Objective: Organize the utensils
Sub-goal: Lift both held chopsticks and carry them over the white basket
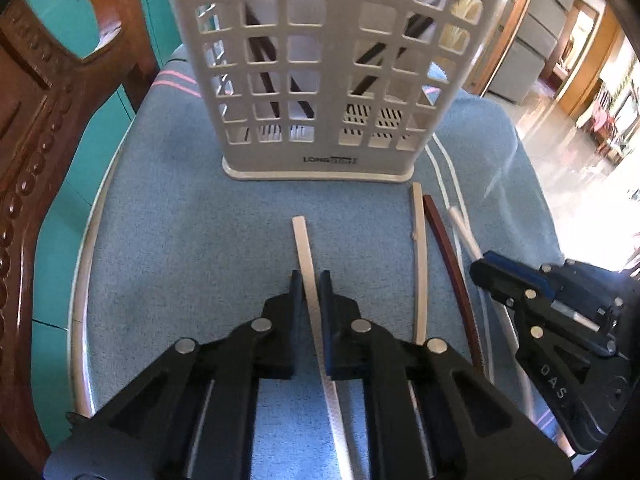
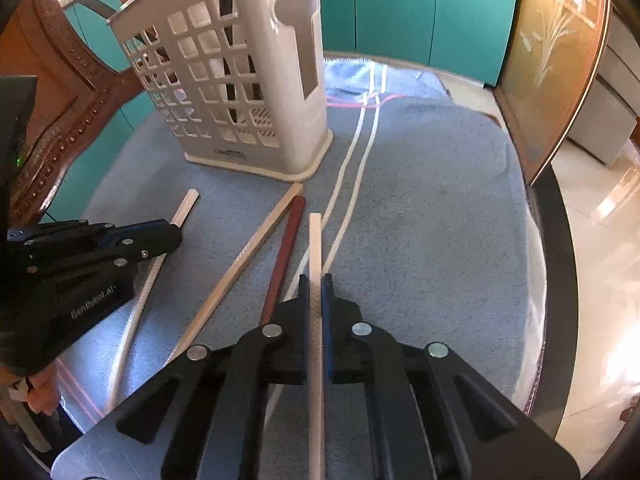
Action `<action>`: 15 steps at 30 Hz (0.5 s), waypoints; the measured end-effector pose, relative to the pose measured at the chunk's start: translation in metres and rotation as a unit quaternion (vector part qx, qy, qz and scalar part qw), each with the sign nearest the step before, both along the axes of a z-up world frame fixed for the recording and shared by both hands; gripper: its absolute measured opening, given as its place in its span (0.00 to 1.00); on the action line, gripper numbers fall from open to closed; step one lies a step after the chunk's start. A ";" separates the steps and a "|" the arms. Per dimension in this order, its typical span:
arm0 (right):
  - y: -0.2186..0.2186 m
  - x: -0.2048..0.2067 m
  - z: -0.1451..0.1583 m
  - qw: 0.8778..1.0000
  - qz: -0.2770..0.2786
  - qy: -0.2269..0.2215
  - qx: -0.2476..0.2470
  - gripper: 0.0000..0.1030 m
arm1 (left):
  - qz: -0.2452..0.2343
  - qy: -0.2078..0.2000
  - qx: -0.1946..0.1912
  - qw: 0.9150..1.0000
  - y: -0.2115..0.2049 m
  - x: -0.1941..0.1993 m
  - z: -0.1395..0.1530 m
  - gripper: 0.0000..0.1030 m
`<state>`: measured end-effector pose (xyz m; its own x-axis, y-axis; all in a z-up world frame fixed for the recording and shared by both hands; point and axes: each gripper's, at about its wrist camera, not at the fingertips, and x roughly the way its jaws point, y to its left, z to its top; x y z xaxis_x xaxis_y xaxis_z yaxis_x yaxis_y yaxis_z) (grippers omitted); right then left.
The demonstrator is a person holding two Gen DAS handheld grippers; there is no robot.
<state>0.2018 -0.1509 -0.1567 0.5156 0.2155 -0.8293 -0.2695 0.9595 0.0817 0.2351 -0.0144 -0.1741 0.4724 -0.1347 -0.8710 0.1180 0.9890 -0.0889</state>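
A pale grid-walled utensil basket (image 1: 336, 60) (image 2: 316, 132) stands upright on a blue towel, with dark sticks inside it. My left gripper (image 1: 310, 280) (image 2: 174, 236) is shut on a white chopstick (image 1: 301, 236) (image 2: 187, 204) that lies along the towel and points at the basket. To its right, my right gripper (image 2: 315, 280) (image 1: 480, 268) is shut on a second white chopstick (image 2: 315, 240) (image 1: 462, 226), also low over the towel. Between the two grippers lie a loose pale wooden chopstick (image 1: 419, 260) (image 2: 248, 248) and a dark red-brown chopstick (image 1: 448, 256) (image 2: 286, 248), side by side.
The blue towel (image 1: 180, 220) (image 2: 420, 220) covers a round table with a metal rim (image 1: 86, 272). A carved wooden chair back (image 1: 36, 128) rises at the left, close to the basket. Teal cabinets (image 2: 400, 4) stand behind. The towel right of the right gripper is bare.
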 end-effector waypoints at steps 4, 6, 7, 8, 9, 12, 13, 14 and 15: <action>-0.008 -0.014 0.025 0.999 0.002 -0.045 0.016 0.06 | 0.005 -0.039 0.006 0.999 0.007 -0.007 0.017 0.07; -0.012 -0.023 0.041 0.997 0.006 -0.071 0.026 0.06 | 0.006 -0.068 0.000 0.998 0.008 -0.019 0.036 0.07; -0.014 -0.030 0.054 0.995 0.010 -0.090 0.034 0.06 | 0.005 -0.082 -0.002 0.997 0.009 -0.023 0.044 0.07; -0.017 -0.038 0.065 0.993 0.015 -0.109 0.041 0.06 | 0.004 -0.091 -0.003 0.996 0.010 -0.027 0.050 0.07; -0.019 -0.046 0.078 0.990 0.022 -0.129 0.049 0.06 | 0.003 -0.104 -0.006 0.995 0.012 -0.032 0.059 0.07; -0.028 -0.069 0.108 0.980 0.041 -0.179 0.076 0.06 | -0.001 -0.154 -0.014 0.988 0.021 -0.055 0.092 0.07; -0.032 -0.078 0.119 0.975 0.045 -0.197 0.087 0.06 | 0.000 -0.166 -0.014 0.986 0.024 -0.061 0.099 0.07; -0.035 -0.083 0.126 0.973 0.047 -0.206 0.095 0.06 | 0.003 -0.185 -0.014 0.983 0.027 -0.069 0.110 0.07; -0.040 -0.090 0.137 0.968 0.050 -0.219 0.109 0.06 | 0.007 -0.204 -0.012 0.979 0.030 -0.077 0.121 0.07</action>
